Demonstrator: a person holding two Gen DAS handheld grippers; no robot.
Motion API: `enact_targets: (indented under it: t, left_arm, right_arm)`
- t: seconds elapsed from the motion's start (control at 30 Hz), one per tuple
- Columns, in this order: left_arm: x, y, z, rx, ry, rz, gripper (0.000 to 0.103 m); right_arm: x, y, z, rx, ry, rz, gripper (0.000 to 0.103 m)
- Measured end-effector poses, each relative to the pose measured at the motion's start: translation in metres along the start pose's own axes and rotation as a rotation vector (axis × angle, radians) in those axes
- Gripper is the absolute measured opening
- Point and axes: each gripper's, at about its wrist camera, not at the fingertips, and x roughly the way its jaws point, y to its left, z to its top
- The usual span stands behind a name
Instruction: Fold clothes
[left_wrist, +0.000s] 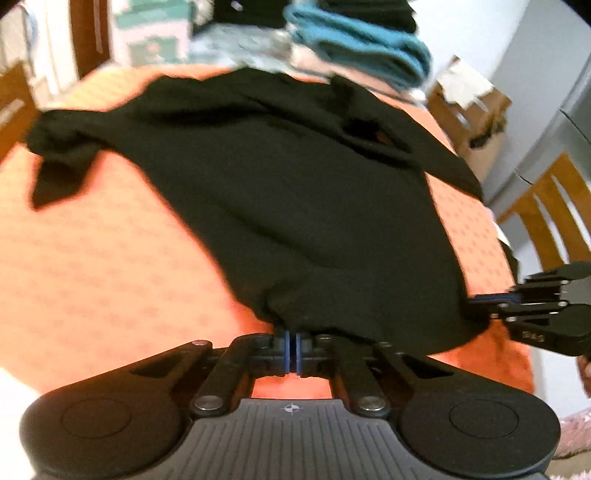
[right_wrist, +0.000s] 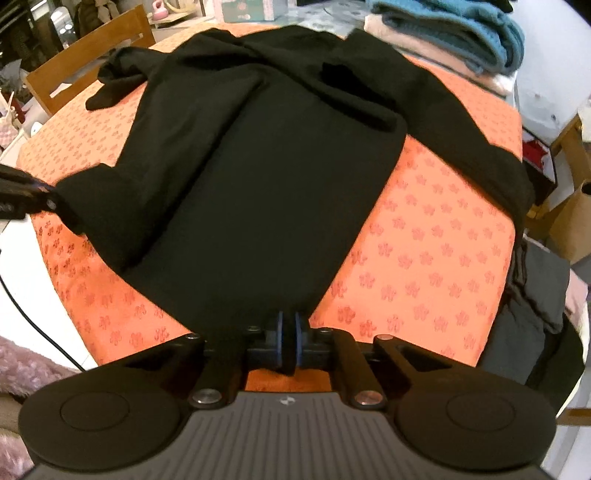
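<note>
A black long-sleeved garment (left_wrist: 280, 192) lies spread on the orange patterned tablecloth (left_wrist: 92, 266); it also shows in the right wrist view (right_wrist: 258, 177). My left gripper (left_wrist: 290, 350) is shut on its near hem at one corner. My right gripper (right_wrist: 289, 343) is shut on the hem at the other corner, and it shows at the right edge of the left wrist view (left_wrist: 480, 299). The left gripper shows at the left edge of the right wrist view (right_wrist: 51, 199). One sleeve (right_wrist: 480, 147) trails to the table's right edge, the other (right_wrist: 114, 81) lies bunched at the far left.
Folded teal and pink clothes (right_wrist: 454, 33) are stacked at the table's far right. Wooden chairs stand at the left (right_wrist: 88, 62) and right (left_wrist: 546, 218). A cardboard box (left_wrist: 472, 110) sits beyond the table. Dark clothes (right_wrist: 532, 317) hang at the right edge.
</note>
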Motion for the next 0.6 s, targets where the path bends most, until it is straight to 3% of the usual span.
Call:
enact_targets:
  t: [0.27, 0.43, 0.6]
  left_arm:
    - [-0.082, 0.077, 0.009, -0.045, -0.121, 0.134, 0.004]
    - [-0.122, 0.097, 0.01, -0.008, -0.167, 0.121, 0.004]
    - [-0.142, 0.108, -0.004, 0.033, -0.169, 0.098, 0.004]
  right_arm:
    - [-0.063, -0.001, 0.015, 0.045, -0.136, -0.067, 0.006]
    - [-0.111, -0.004, 0.016, 0.126, -0.206, -0.125, 0.005]
    - [-0.143, 0.003, -0.004, 0.183, -0.221, -0.142, 0.005]
